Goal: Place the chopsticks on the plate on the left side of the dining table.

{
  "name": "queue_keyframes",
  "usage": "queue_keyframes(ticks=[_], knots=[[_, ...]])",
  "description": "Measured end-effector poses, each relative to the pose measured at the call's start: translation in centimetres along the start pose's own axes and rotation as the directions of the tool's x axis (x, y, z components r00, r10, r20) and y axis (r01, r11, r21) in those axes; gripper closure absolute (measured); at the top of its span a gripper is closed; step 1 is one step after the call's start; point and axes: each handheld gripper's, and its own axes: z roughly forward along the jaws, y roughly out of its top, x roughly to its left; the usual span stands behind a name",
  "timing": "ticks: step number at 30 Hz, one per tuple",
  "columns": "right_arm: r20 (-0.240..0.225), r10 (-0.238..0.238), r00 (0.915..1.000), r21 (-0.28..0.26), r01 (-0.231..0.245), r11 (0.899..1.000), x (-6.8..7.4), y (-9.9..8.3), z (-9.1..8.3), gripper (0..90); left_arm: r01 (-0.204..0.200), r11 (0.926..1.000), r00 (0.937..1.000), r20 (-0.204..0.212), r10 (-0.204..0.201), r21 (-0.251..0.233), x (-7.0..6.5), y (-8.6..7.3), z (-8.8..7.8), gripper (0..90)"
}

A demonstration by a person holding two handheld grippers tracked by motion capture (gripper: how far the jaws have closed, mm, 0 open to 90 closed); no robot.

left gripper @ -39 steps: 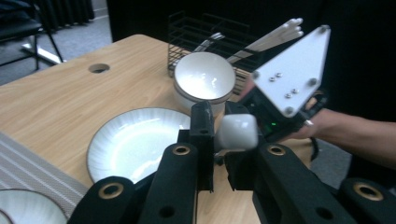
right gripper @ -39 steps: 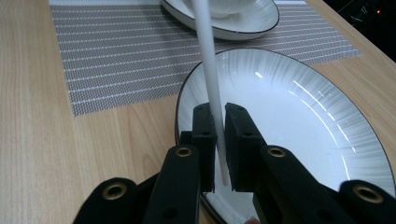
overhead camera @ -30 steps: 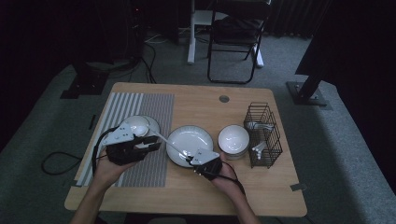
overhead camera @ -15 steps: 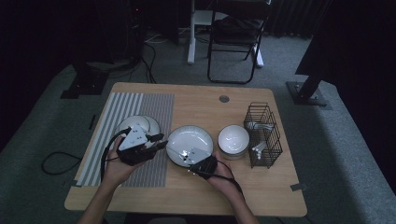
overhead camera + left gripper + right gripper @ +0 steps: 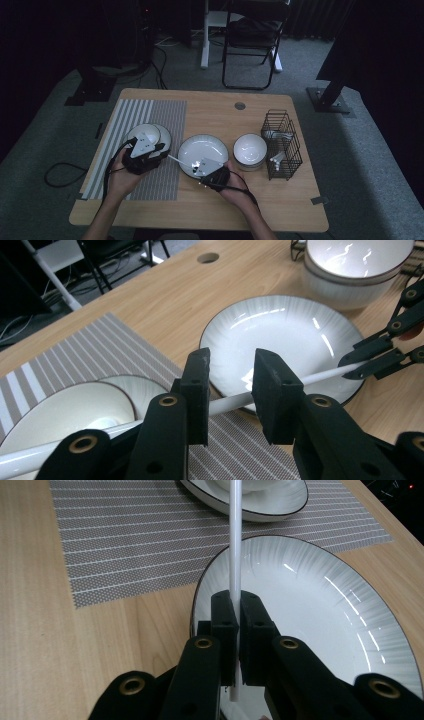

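1. The white rod is the thing in hand: a thin, straight stick that spans from my right claw across the rim of the plate toward the bowl on the mat.
2. My right claw is clenched on the rod near its end; in the right gripper view the jaws pinch it on both sides, and a short stub pokes out below them.
3. My left claw stands released around the rod. Its jaws have just been opening a little, and in the left gripper view the rod runs across the gap between them with space on each side, so the pads do not press on it.
4. From above, the rod hangs just over the edge of the striped mat, between my two claws, with the left claw over the mat and the right claw at the near rim of the plate.
5. The plate lies on the bare table, just beside the mat.
6. A shallow bowl sits on the mat, right behind my left claw.
7. A stack of bowls stands right of the plate.
8. A black wire rack stands just beyond them, near the table's right edge.
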Motion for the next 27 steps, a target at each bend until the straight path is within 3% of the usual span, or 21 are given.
queue_keyframes(ticks=[5,11,18,27], knots=[[-0.005,-0.021,0.9998,0.045,0.022,0.999,-0.3,1.1,1.0,87.0,0.026,0.9988,0.9994,0.023,-0.025,-0.042,0.3,0.1,-0.8,68.3],[-0.023,-0.037,0.999,0.072,0.039,0.997,-0.5,2.3,2.3,86.9,0.038,0.9953,0.9992,0.019,-0.037,-0.089,1.0,0.7,-2.3,67.9],[-0.053,-0.072,0.996,0.103,0.077,0.992,-0.7,4.1,4.0,86.9,0.06,0.9892,0.998,-0.012,-0.062,-0.134,2.2,1.0,-4.1,67.8],[-0.098,-0.126,0.9872,0.141,0.139,0.98,-0.9,5.9,6.7,86.8,0.061,0.9868,0.9969,-0.04,-0.068,-0.15,3.1,0.9,-5.4,67.7]])
